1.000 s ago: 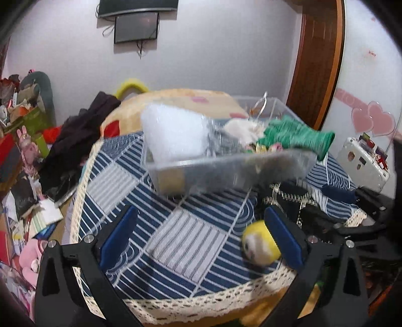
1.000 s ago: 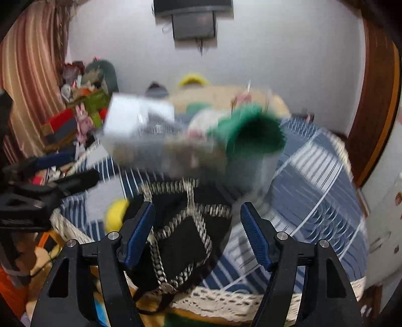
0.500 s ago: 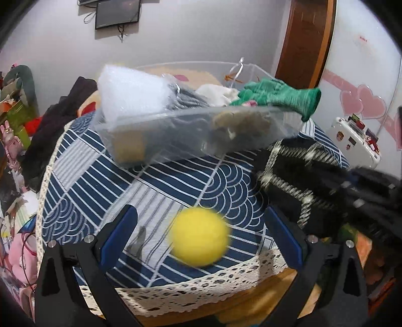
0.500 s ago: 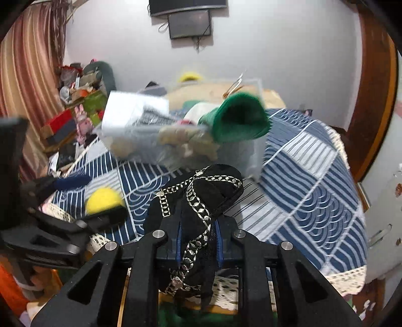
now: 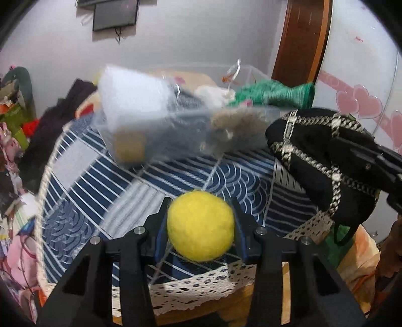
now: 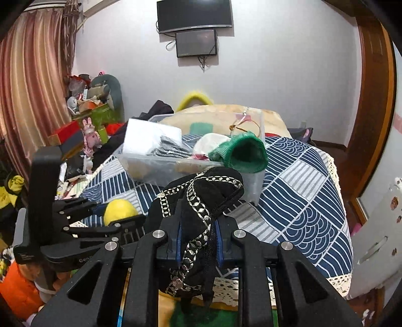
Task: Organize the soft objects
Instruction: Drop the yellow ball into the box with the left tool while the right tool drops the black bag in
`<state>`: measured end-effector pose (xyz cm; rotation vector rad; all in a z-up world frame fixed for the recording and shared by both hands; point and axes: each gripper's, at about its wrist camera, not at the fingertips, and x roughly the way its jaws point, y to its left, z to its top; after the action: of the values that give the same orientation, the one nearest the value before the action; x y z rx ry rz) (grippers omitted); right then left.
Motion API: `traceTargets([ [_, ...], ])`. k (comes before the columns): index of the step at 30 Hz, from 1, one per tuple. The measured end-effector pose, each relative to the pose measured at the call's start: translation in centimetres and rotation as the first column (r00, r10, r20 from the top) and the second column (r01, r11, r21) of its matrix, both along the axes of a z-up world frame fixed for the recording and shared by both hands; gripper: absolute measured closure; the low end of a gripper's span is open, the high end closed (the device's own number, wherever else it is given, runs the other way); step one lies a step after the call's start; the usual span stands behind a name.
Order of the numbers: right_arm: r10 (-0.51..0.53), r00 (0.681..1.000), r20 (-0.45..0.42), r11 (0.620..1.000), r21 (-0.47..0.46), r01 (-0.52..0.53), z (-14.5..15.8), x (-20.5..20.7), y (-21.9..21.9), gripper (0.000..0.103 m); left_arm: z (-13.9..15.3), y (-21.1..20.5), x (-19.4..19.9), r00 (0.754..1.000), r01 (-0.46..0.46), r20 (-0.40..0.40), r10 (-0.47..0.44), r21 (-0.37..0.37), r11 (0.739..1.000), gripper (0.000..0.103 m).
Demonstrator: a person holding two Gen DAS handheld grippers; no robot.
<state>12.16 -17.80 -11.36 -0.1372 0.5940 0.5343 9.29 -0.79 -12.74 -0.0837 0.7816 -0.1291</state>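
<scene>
Yellow felt, a soft ball (image 5: 200,225), sits clamped between the two blue pads of the left gripper (image 5: 199,227), jaws closed on its sides, near the lace-trimmed front edge of the table. Just to its right, the right gripper (image 6: 198,237) is closed on a black fabric piece with silver chain trim (image 6: 198,201), which bulges above the fingers and hangs below them. Under both lies a navy-and-white patterned tablecloth (image 6: 301,201). Farther back on it stands a clear plastic bin (image 6: 160,168) holding a white foam block (image 6: 150,138), grey cloth, something cream-coloured and a green knitted item (image 6: 241,153) draped over its rim; the left view blurs the bin, so smaller contents are unclear. Behind are a white wall, a wall-mounted screen (image 6: 194,15) and a curtain (image 6: 30,88).
</scene>
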Motion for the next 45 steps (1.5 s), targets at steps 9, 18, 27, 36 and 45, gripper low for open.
traceTargets([
  [9,0.027,0.997,0.076,0.999,0.026,-0.029,2.6,-0.4,0.5,0.085,4.5,1.0,-1.0,0.992,-0.036,0.119,0.037,-0.013,0.999,0.059],
  [18,0.012,0.983,0.182,0.998,0.056,-0.023,5.8,0.8,1.3,0.085,9.1,1.7,-0.9,0.969,-0.052,0.242,0.059,-0.036,0.998,0.059],
  [27,-0.018,0.978,0.208,0.997,0.074,0.003,6.8,2.8,2.0,0.085,11.4,1.7,1.8,0.953,-0.066,0.296,0.07,-0.025,0.998,0.059],
  [36,-0.035,0.98,0.194,0.998,0.05,0.026,5.8,5.4,3.0,0.085,11.4,2.4,5.6,0.957,-0.06,0.283,0.068,-0.036,0.998,0.059],
  [45,-0.049,0.993,0.108,0.999,-0.015,0.051,2.8,9.4,4.6,0.085,8.0,2.2,11.9,0.983,-0.046,0.175,0.05,-0.026,0.999,0.059],
])
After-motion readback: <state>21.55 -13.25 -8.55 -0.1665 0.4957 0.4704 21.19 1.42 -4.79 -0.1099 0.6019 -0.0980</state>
